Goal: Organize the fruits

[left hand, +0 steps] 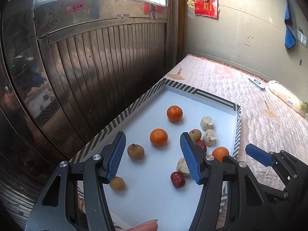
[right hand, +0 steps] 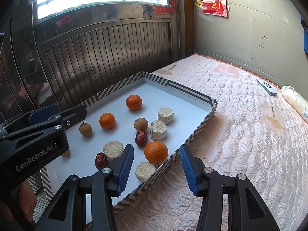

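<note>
A shallow white tray with a striped rim [left hand: 134,105] [right hand: 192,92] holds three oranges [left hand: 158,137] [right hand: 156,152], brown longans [left hand: 135,151] [right hand: 85,129], red dates [left hand: 177,180] [right hand: 141,137] and several pale round cakes [left hand: 209,137] [right hand: 158,130]. My left gripper [left hand: 154,154] is open and empty above the tray's near half, with a longan and an orange ahead between its fingers. My right gripper [right hand: 156,165] is open and empty over the tray's right rim, just behind the nearest orange. The right gripper also shows in the left wrist view [left hand: 258,156].
The tray lies on a quilted pink mattress [right hand: 240,125] beside a dark slatted metal door [left hand: 107,61]. A white remote [right hand: 266,87] and a long pale bag [left hand: 286,96] lie by the far wall. A person's thumb [left hand: 146,226] shows at the bottom.
</note>
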Tool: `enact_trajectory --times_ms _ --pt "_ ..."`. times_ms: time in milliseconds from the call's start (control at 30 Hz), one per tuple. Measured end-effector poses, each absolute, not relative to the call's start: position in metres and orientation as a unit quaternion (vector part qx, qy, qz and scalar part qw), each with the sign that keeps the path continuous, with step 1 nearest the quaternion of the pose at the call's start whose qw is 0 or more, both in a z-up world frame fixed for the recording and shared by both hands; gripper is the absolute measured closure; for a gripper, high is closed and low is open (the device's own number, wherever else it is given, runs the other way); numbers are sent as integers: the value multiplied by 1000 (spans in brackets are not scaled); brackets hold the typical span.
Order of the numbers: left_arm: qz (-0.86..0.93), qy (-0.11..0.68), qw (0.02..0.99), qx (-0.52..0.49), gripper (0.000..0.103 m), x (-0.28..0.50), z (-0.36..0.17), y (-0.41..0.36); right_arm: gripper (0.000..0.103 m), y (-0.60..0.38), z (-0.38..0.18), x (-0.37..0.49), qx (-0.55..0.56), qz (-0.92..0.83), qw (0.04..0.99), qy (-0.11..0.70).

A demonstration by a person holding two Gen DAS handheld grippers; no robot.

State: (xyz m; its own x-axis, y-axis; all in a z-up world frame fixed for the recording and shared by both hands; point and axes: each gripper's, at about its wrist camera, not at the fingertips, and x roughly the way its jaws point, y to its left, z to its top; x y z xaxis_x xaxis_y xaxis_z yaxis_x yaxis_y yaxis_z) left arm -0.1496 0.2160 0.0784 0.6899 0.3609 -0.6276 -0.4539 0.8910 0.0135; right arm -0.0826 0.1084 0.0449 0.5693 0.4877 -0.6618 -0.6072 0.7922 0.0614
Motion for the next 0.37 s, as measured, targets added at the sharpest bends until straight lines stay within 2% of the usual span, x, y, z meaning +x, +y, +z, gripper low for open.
enact_trajectory --times_ms 367 --pt "225 303 924 -55 44 -151 84 204 55 94 47 -78 -71 303 886 344"
